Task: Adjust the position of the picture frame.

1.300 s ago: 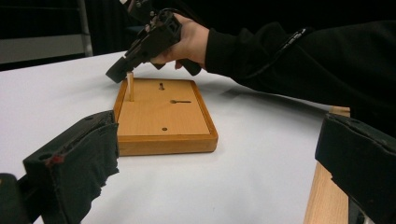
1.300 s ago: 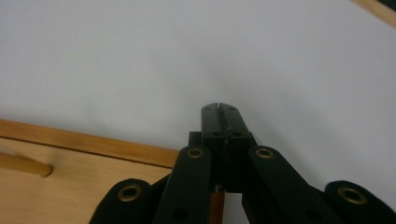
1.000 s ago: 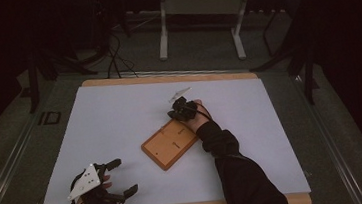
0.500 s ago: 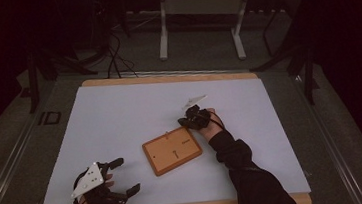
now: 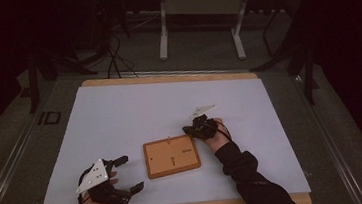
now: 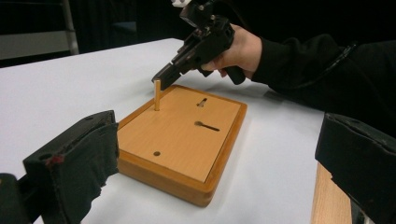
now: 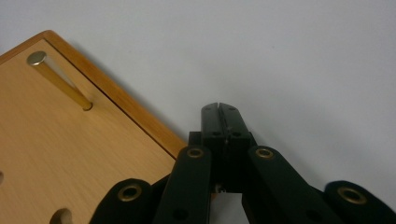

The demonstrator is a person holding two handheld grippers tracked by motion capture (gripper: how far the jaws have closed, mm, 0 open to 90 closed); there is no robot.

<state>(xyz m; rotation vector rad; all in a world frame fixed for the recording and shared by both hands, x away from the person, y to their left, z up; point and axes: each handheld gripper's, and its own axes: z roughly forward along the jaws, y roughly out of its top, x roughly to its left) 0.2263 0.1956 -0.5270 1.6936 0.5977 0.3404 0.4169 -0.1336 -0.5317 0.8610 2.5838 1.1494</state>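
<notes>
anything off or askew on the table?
Mostly tidy. The wooden board sits slightly skewed to the table edges, with one peg upright near its edge and other holes unfilled. The left gripper's pad looks frayed.

From my seat I see a dim room, black toward twelve o'clock. A light-wood table with a pale white sheet (image 5: 134, 111) over its top takes the middle. Beyond it, at twelve, a white metal stand with two legs (image 5: 199, 27) rests on grey floor (image 5: 204, 54). Dark cables (image 5: 114, 58) trail at eleven; dark stand legs (image 5: 295, 56) lean at two.
</notes>
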